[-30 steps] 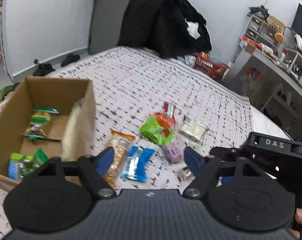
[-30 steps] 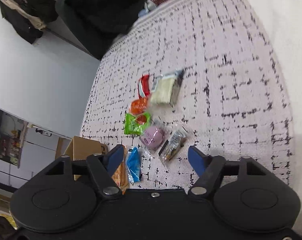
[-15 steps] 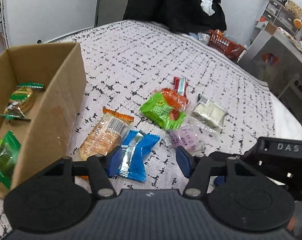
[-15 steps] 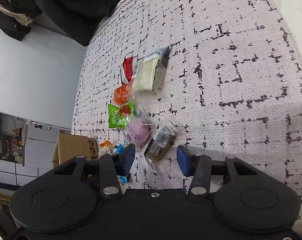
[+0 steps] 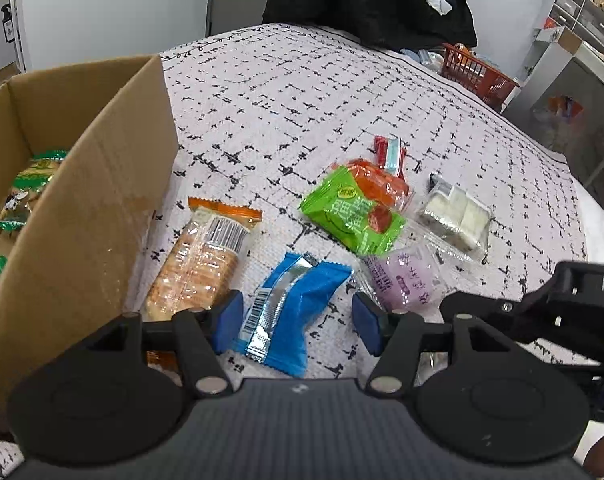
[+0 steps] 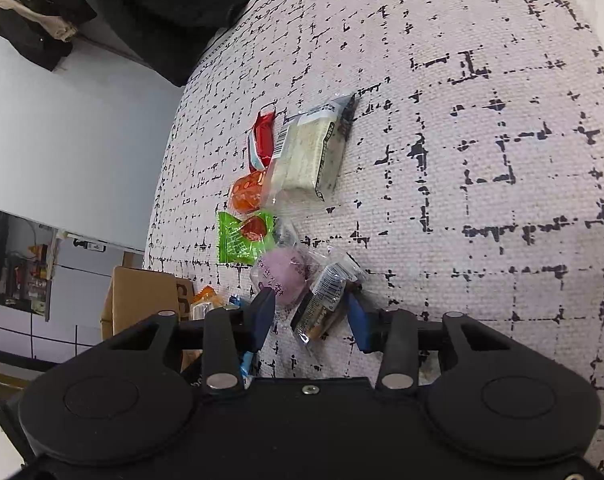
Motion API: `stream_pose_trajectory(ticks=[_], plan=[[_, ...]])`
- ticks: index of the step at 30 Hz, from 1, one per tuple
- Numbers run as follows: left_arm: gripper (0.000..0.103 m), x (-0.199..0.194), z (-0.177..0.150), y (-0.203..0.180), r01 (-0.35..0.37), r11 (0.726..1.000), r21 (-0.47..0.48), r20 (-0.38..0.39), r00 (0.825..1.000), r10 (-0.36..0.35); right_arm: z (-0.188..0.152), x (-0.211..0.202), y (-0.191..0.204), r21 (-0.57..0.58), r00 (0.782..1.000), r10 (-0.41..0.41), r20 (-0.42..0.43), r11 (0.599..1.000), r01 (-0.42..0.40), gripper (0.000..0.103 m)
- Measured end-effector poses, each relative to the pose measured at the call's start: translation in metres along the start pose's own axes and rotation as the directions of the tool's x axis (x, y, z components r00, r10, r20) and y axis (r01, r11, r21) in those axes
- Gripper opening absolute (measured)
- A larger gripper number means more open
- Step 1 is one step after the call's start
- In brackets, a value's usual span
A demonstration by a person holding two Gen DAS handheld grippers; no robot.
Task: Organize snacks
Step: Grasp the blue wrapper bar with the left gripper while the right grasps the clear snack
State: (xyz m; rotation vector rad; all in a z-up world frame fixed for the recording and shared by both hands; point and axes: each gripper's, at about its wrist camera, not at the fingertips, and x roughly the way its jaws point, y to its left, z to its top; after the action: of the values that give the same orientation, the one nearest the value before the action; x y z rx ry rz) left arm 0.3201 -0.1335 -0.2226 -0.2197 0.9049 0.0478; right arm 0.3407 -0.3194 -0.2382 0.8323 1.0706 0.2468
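Blue packet (image 5: 286, 312) lies on the bed (image 5: 302, 92) between the parted jaws of the left claw (image 5: 296, 320), not gripped. Dark clear-wrapped snack (image 6: 322, 304) sits between the right claw (image 6: 310, 316) jaws, which have just been closing; contact unclear. Cardboard box (image 5: 82, 216) left.

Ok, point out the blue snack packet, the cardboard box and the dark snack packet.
blue snack packet (image 5: 290, 312), left wrist view, middle of the wrapper.
cardboard box (image 5: 98, 216), left wrist view, outer face of its near wall.
dark snack packet (image 6: 322, 304), right wrist view, middle of the wrapper.
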Motion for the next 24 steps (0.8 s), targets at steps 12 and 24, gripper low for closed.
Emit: stream_pose_trajectory(ticks=[12,24], plan=[[0.03,-0.034,0.003,-0.001,0.067,0.998,-0.017,0.012,0.998,-0.067,-0.007,-0.004,0.013,-0.074,0.997,-0.071,0.03,0.995,0.073,0.021],[0.03,-0.102,0.016,0.009,0.11,0.994,-0.027,0.102,0.989,-0.107,-0.016,-0.052,0.025,-0.046,0.994,0.031,0.106,0.999,-0.027,0.019]])
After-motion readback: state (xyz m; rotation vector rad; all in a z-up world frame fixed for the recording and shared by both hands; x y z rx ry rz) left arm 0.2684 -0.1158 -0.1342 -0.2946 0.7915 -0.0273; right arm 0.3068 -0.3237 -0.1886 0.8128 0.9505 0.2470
